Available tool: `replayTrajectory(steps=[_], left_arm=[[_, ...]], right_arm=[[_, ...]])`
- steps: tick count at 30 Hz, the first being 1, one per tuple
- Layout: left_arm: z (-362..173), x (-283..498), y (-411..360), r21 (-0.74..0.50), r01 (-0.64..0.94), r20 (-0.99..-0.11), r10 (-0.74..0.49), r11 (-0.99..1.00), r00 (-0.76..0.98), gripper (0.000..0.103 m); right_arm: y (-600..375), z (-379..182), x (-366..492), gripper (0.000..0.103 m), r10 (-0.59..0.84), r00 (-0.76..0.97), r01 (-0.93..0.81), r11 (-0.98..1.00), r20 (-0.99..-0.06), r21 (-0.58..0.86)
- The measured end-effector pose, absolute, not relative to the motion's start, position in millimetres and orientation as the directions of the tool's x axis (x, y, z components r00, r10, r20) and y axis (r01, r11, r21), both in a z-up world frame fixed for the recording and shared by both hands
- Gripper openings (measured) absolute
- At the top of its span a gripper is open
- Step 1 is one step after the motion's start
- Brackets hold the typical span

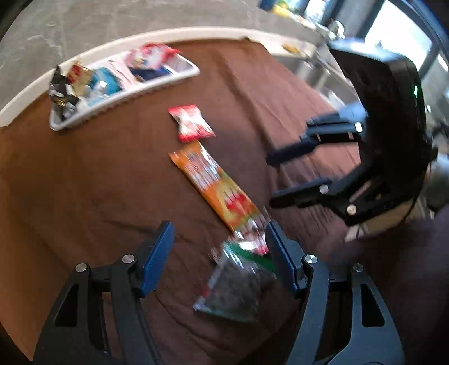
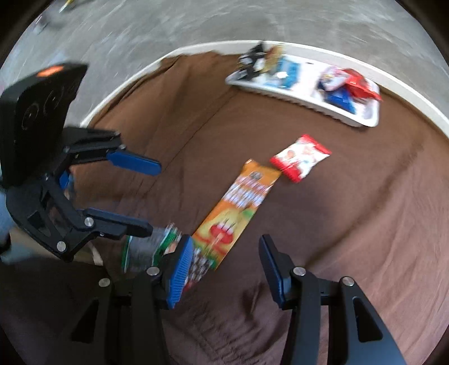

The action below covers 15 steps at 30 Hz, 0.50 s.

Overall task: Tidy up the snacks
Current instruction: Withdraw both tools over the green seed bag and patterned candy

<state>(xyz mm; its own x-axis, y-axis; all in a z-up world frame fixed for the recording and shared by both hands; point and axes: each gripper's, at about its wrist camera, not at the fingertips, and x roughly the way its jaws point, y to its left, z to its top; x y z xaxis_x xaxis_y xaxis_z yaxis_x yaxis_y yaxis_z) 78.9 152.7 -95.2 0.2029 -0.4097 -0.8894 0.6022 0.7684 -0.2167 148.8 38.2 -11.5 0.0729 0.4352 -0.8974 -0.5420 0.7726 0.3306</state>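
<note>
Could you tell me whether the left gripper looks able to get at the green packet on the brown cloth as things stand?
Probably yes: the left gripper is open with the green packet lying just below its fingers, uncovered on the brown cloth.

Home: brown-clothed table [image 1: 84, 174], concrete floor [image 2: 196, 25]

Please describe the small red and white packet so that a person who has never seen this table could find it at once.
Start at the white tray at the far edge of the brown cloth. Nearer than the tray, three snacks lie loose in a line on the cloth. The small red and white packet is the one closest to the tray, at the far end of the long orange packet; it is short and nearly square, with red ends.
</note>
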Motion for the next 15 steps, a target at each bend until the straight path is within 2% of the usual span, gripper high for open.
replayTrajectory(steps=[5, 15], left_arm=[[-113.5, 53.5, 144.4, -0.212, 0.638, -0.911, -0.386, 0.740, 0.145, 0.066], [-136.5, 36.1, 128.7, -0.165, 0.707, -0.938, -0.331, 0.688, 0.104, 0.066]], right_arm=[[47.6, -12.4, 132.8, 0.057, 0.408, 0.053, -0.616, 0.731, -0.911, 0.291], [46.8, -13.8, 130.6, 0.061, 0.416, 0.052, -0.598, 0.741, -0.908, 0.306]])
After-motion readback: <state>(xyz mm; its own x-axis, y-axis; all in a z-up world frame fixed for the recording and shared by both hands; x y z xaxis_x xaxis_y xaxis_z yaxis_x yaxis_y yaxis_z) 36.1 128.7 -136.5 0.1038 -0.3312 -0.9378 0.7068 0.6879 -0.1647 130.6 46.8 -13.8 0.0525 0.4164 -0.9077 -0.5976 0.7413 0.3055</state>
